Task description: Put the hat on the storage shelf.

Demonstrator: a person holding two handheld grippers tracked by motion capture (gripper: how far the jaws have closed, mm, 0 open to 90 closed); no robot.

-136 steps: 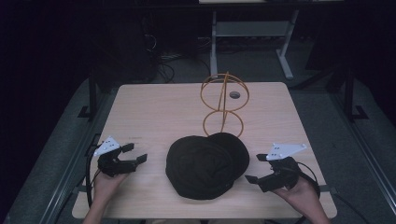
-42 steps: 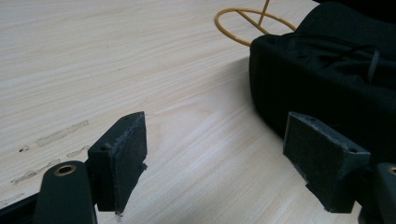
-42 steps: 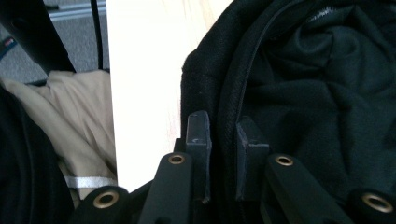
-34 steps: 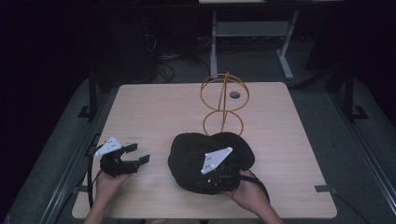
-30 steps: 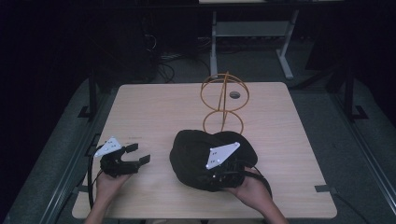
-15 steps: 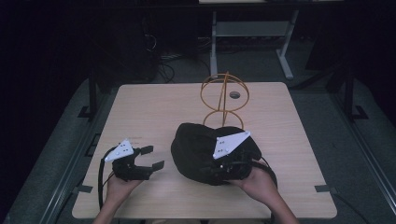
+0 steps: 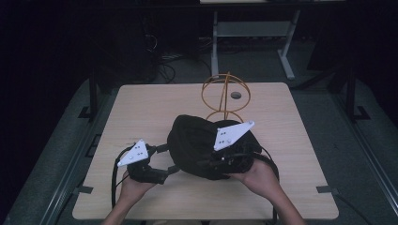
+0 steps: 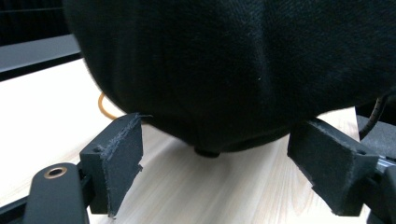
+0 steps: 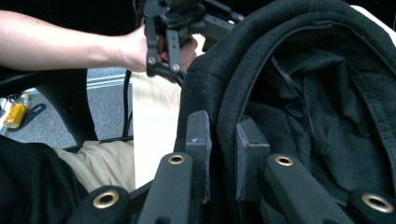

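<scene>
The table (image 7: 141, 108) is bearing a black hat (image 7: 197, 145), which is sitting ahead of the person's hands and just short of the wire stand (image 7: 226, 93). The stand is waiting behind the hat, apart from both grippers; it looks to be the likely destination, since its rounded frame suits a hat's crown.

The right gripper (image 7: 230, 157) is grasping the hat: in the right gripper view its fingers (image 9: 200, 140) are clenched on the rim fabric (image 9: 224, 121), one pad outside and one inside, with the lining hanging to the inner side. That pinch is tilting the hat off the table, apparently to raise it.

The left gripper (image 7: 159, 161) is standing released. In the left gripper view its pads (image 8: 122, 158) are spread wide, one on each side of the hat's underside (image 8: 233, 70), neither touching it. The placement suggests it is lining up to take the opposite side, so the soft crown is being carried from two points and not sagging.

No brand, label or writing is readable on the hat, stand or grippers.
</scene>
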